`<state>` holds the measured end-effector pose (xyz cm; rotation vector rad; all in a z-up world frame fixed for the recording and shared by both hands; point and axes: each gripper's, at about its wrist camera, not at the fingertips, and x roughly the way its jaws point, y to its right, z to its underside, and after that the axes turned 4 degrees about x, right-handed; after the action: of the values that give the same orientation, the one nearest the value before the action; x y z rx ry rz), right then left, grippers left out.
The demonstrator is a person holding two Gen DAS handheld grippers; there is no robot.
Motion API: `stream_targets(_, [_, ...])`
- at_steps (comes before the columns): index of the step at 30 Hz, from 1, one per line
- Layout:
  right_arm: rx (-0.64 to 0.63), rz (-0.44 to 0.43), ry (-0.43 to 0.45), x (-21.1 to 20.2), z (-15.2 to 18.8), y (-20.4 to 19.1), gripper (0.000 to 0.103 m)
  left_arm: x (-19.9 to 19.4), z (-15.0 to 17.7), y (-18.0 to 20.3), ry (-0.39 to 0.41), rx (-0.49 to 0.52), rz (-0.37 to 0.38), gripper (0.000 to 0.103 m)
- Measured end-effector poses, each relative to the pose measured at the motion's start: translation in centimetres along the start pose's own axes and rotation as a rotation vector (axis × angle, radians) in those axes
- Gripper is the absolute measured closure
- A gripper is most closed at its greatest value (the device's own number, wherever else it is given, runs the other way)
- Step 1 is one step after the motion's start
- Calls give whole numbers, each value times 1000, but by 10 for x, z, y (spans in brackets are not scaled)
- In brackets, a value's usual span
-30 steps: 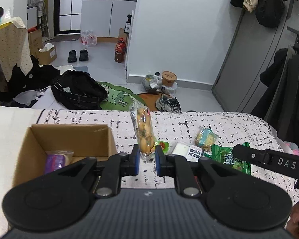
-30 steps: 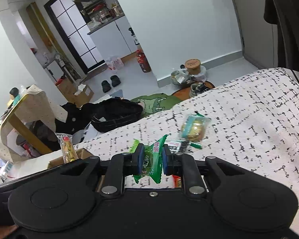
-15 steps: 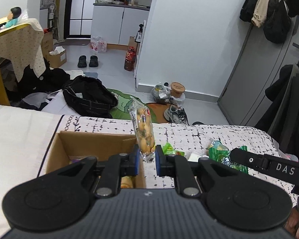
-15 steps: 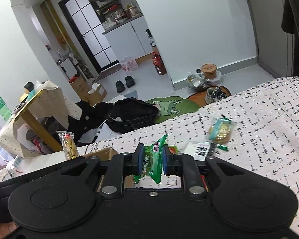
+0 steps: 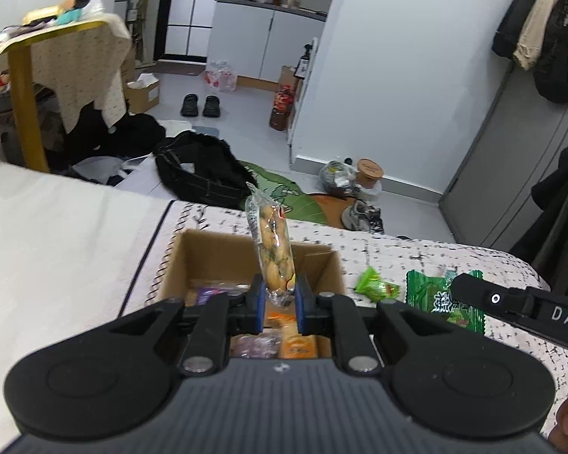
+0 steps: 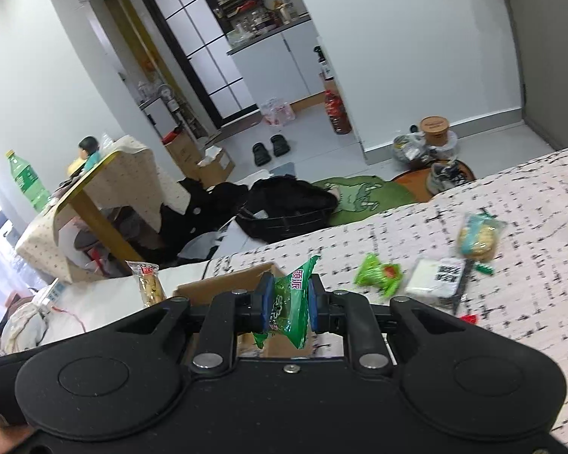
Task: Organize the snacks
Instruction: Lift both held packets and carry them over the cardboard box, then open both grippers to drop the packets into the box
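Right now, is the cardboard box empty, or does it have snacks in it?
Not empty. In the left wrist view, the open cardboard box already holds a purple packet and an orange packet on its floor.

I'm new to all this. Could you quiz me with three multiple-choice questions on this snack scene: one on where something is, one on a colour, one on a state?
1. Where is the cardboard box?
A. on the floor
B. on the patterned bedspread
C. on a chair

2. What colour is the packet in the right gripper?
A. green
B. red
C. blue

3. How is the left gripper?
A. wide open
B. empty and shut
C. shut on a clear-wrapped pastry

Answers: 1 B, the box stands on the spread. 2 A, its wrapper is green. 3 C, the pads pinch the pastry's lower end.
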<state>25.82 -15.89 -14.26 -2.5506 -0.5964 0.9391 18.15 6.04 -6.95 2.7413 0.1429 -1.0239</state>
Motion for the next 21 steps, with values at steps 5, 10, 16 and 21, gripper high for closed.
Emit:
stream_targets(5, [-10, -18, -20, 10, 7, -14, 85, 4, 7, -15, -35, -13, 6, 88])
stream_targets(10, [-10, -29, -37, 17, 14, -22, 85, 11, 14, -21, -82, -21, 21, 86])
stream_targets(16, [-13, -36, -56, 21, 20, -27, 84, 10, 19, -29, -87, -52, 25, 72])
stream_targets(21, [-15, -79, -82, 23, 23, -32, 83, 4, 17, -35, -64, -67, 3, 57])
